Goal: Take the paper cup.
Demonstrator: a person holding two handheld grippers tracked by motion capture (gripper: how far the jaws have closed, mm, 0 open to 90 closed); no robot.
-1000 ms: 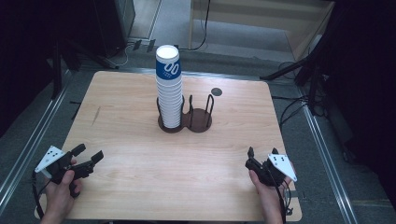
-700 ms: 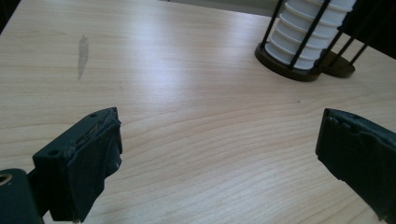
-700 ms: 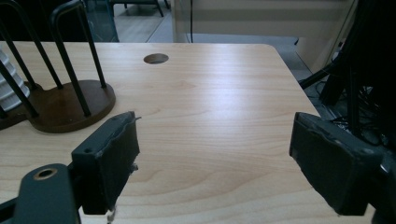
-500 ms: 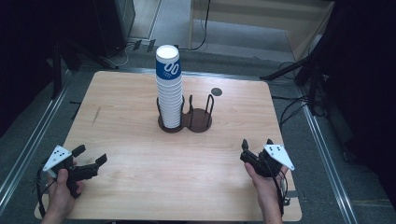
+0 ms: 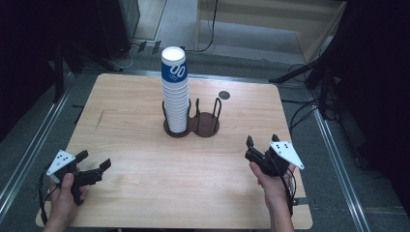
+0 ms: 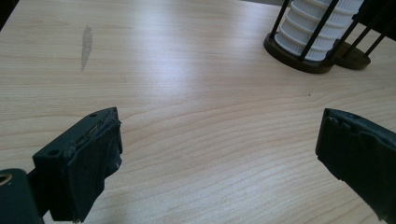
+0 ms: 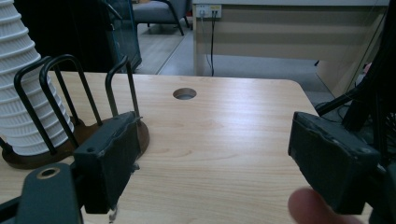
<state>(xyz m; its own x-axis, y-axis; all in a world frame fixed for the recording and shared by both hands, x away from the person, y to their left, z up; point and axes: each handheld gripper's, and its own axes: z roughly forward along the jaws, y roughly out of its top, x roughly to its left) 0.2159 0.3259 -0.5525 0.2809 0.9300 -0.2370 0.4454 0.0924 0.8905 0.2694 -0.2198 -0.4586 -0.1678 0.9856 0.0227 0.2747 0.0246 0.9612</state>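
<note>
A tall stack of white ribbed paper cups [image 5: 175,92], the top one printed blue, stands in the left ring of a dark double wire holder [image 5: 192,126] at the middle of the wooden table [image 5: 145,193]. My left gripper [image 5: 94,160] hovers near the front left corner. Its jaws have just opened wide, with only bare wood between them [image 6: 219,154]. My right gripper [image 5: 262,141] is raised near the front right. Its jaws have just been closing a little but stand apart with nothing between them [image 7: 219,158]. The cup stack [image 7: 23,93] shows at that view's left.
The holder's right ring [image 5: 208,123] has no cups in it. A round cable hole [image 5: 224,95] lies behind it. A grey smear [image 6: 86,39] marks the wood on the left. Metal rails, cables and a dark floor surround the table; a fingertip [image 7: 308,205] shows by the right jaw.
The right hand has lifted and drifted inward over the table, its jaws widening and then narrowing again. The left gripper's jaws have spread wider while that hand stayed put.
</note>
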